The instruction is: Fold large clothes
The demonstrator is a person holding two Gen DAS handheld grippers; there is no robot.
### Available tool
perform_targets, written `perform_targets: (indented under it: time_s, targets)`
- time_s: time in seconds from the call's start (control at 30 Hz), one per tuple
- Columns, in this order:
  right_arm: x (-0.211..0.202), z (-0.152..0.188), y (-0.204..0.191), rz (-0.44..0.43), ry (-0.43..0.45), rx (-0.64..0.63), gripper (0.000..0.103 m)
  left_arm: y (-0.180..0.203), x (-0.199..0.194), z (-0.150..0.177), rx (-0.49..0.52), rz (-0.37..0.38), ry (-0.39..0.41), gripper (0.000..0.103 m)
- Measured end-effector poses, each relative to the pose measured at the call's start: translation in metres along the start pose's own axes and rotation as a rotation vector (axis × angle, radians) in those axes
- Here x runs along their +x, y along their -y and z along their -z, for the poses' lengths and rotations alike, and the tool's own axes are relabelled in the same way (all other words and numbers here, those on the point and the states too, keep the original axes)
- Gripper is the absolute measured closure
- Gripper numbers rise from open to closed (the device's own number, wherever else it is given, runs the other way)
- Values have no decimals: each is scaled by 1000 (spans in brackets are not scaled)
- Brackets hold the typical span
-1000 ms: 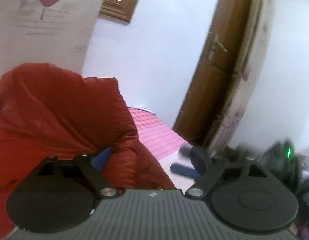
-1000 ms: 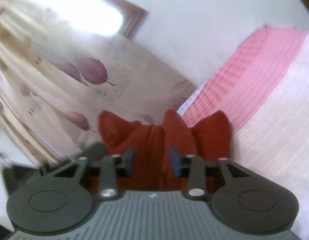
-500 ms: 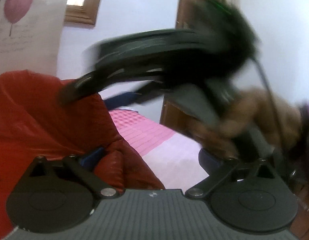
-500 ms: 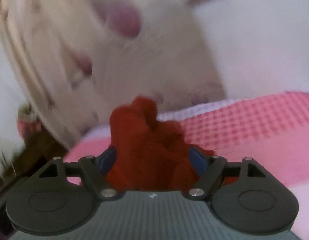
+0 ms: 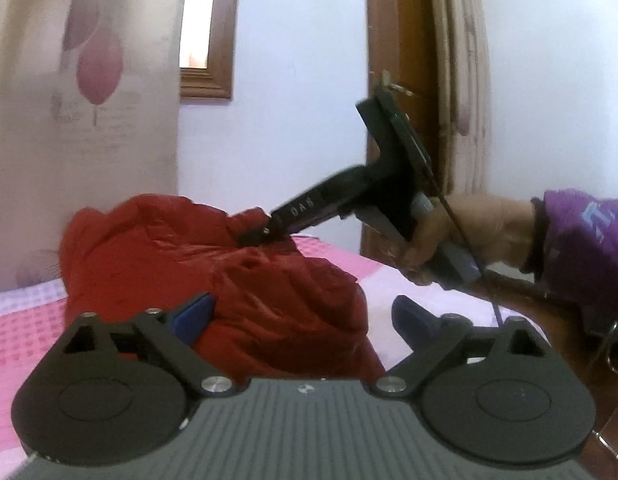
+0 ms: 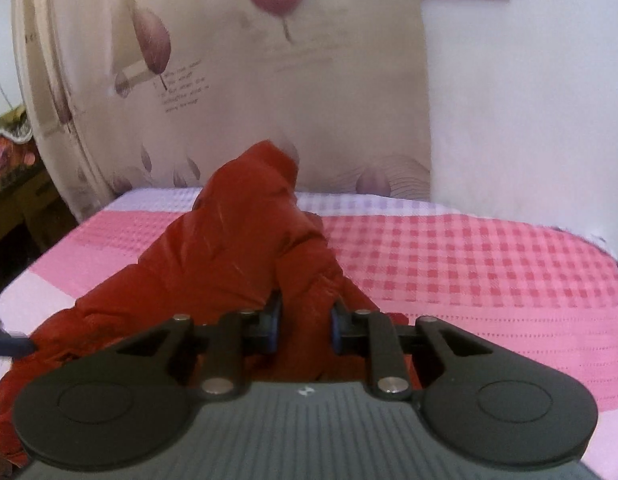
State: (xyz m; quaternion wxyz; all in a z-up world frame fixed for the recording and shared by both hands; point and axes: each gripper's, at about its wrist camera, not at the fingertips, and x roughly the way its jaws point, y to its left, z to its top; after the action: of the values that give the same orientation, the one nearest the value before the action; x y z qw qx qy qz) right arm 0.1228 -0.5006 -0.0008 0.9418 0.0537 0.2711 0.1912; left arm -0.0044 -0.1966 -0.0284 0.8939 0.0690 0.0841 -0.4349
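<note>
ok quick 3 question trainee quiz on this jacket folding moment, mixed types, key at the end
1. True or false: the right gripper is shut on a fold of the red jacket.
2. The left gripper is: A) shut on the jacket B) open, fabric between its fingers C) out of view
3. Fill in: the jacket lies on a pink checked ____.

Key: 1 true; 2 B; 3 bedspread

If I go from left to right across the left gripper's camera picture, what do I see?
Leaf-print curtain → wooden window frame → red jacket → right gripper nipping it → wooden door → right hand → purple sleeve.
</note>
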Motion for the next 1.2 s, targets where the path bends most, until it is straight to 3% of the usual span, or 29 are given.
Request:
perform_targets:
  time_s: [0.03,0.07,0.1,0.23,0.37,0.4,0.43,0.47,0.5,0.6,0.63,0.67,0.7,0.83,0.93,1.03,1.2]
  targets:
    - [-3,0,0,-2,4,4,83,0,5,1,-13,16,-4,23]
    - [-5,0,0,-2,9,11,83,-3,11,2,-36,32,-16,34]
    - [-7,0,2,0,12,22,83,-5,17,2,-61,47,-23,37]
    - [-19,-4,13,-15,36,66,83,2,40,7,-37,59,-34,37]
    - [-27,-11,21,-16,39,107,77,28,56,13,106,26,-44,18]
    - [-28,-12,21,-16,32,112,72,31,58,16,114,30,-47,17]
    - [-29,-13,22,-18,32,124,54,32,60,18,112,36,-47,17]
    - [-31,-13,21,-23,35,134,29,32,62,19,102,44,-47,17]
    - [-31,-14,18,-27,31,126,21,31,67,19,94,51,-49,17]
    - [-21,-15,4,-3,-5,45,29,36,71,23,96,57,-55,17]
    - [-17,-16,-3,16,-19,3,68,37,71,24,100,61,-56,17]
    - [-13,-15,-11,62,-35,-59,81,39,68,26,104,64,-56,17]
    - [-11,-15,-18,91,-39,-119,84,41,68,27,109,70,-57,17]
    - [-21,-8,-17,144,-13,-202,87,51,71,32,165,95,-70,16]
    - [-14,9,-5,177,-31,-187,87,58,79,35,215,96,-99,15]
    - [-9,22,18,143,-21,-73,87,53,84,37,181,125,-103,15]
    - [2,57,53,50,28,134,77,52,95,42,141,156,-119,12]
